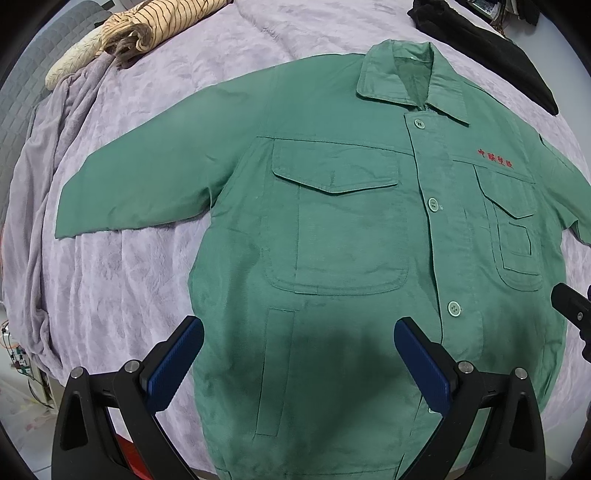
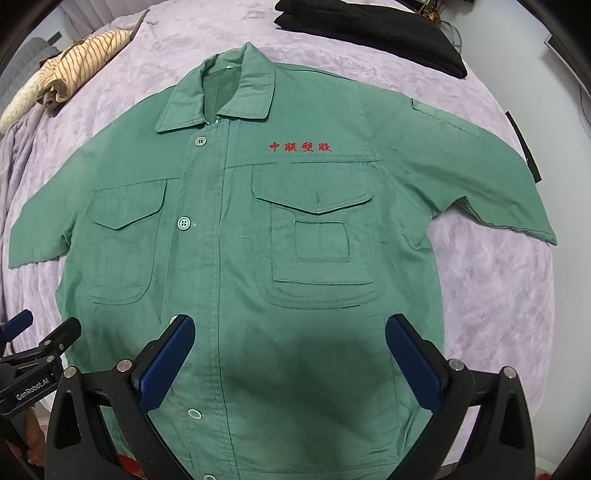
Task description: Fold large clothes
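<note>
A green work jacket point(image 1: 332, 229) lies flat, face up and buttoned, on a lilac blanket, collar away from me, both sleeves spread out to the sides. It has red embroidered characters on the chest and flap pockets. It also shows in the right wrist view point(image 2: 229, 258). My left gripper point(image 1: 299, 339) is open and empty above the jacket's lower left part. My right gripper point(image 2: 290, 339) is open and empty above the lower right part. The left gripper's fingers point(image 2: 40, 347) show at the left edge of the right wrist view.
The lilac blanket point(image 1: 122, 266) covers a bed. A striped beige garment point(image 1: 147, 29) lies bunched at the far left. A black folded garment point(image 2: 369, 33) lies at the far right beyond the collar. The blanket drops off the bed's left side point(image 1: 33, 206).
</note>
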A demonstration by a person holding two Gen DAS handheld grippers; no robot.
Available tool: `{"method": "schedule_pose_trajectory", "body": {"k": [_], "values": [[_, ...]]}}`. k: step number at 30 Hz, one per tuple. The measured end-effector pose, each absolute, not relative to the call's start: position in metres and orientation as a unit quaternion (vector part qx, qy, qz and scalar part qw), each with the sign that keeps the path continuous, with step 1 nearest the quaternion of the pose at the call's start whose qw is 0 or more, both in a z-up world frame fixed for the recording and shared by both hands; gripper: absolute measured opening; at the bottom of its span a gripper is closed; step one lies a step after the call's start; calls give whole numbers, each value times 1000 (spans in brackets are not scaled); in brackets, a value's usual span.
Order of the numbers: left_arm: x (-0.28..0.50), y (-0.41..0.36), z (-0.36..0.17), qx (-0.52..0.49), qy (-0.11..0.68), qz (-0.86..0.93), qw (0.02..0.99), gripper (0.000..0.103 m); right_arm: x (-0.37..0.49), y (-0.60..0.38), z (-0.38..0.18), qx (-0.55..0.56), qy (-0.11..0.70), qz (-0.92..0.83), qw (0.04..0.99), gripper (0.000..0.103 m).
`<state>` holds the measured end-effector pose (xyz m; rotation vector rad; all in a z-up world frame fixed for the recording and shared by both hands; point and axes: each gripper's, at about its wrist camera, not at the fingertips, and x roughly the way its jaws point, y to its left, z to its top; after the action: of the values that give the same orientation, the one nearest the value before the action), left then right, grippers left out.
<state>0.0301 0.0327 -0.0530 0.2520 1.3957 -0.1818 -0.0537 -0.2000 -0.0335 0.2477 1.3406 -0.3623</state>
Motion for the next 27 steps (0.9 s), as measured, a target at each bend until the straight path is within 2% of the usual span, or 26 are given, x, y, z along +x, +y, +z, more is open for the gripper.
{"method": "schedule_pose_trajectory", "body": {"k": [5, 11, 22, 27], "values": [[36, 47, -61, 93, 644, -91, 754, 103, -48, -189, -37, 109, 618, -163, 761, 103], [58, 96, -79, 17, 645, -94, 758, 103, -33, -164, -35, 118, 603, -130, 778, 103], [147, 303, -143, -182, 592, 35, 784, 103, 0, -90, -76, 93, 623, -49, 775, 103], [177, 355, -164, -258, 565, 58, 782, 103, 14, -65, -91, 81, 631, -29, 771, 103]]}}
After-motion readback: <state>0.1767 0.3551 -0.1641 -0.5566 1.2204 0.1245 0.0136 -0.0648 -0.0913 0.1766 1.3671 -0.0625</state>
